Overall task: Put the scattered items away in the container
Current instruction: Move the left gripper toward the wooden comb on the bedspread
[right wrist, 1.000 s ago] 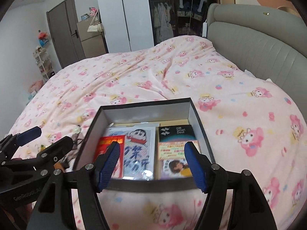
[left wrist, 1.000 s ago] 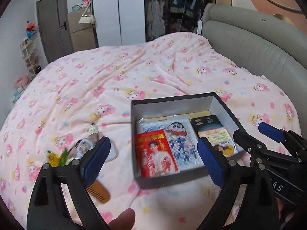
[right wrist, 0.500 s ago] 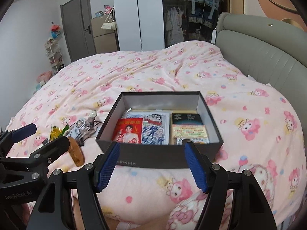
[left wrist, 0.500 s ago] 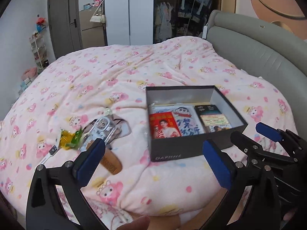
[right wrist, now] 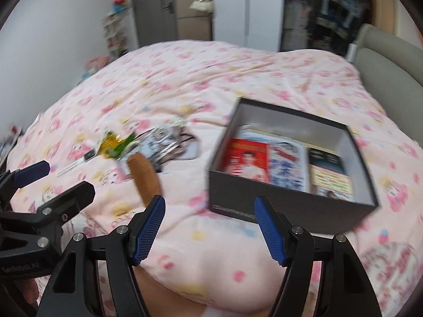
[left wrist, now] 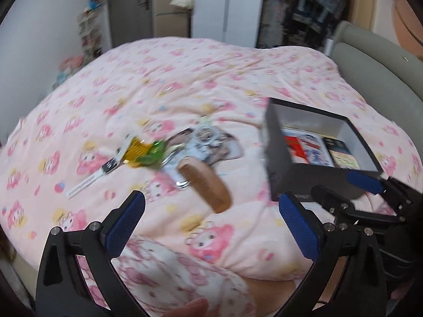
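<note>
A dark open box (left wrist: 280, 158) (right wrist: 264, 198) sits on the pink bed with a red booklet (right wrist: 246, 161), a cartoon booklet (right wrist: 286, 166) and a dark packet (right wrist: 326, 158) inside. Left of it lies a scattered pile: a wooden comb (left wrist: 205, 183) (right wrist: 144, 177), a yellow-green wrapper (left wrist: 146, 152) (right wrist: 115, 144), a white strap (left wrist: 91, 178) and clear-wrapped items (left wrist: 206, 142) (right wrist: 164, 142). My left gripper (left wrist: 211, 224) is open and empty, just short of the comb. My right gripper (right wrist: 210, 229) is open and empty in front of the box's near wall.
The pink patterned duvet (left wrist: 185, 84) covers the whole bed. A grey padded headboard (left wrist: 375, 74) rises at the right. A door, wardrobe and shelves stand beyond the bed's far side. A fingertip (left wrist: 190, 307) shows at the bottom of the left wrist view.
Both grippers have pulled back from the box and swung left, so the scattered pile now lies ahead of the left gripper. The views have rolled and are blurred with motion.
</note>
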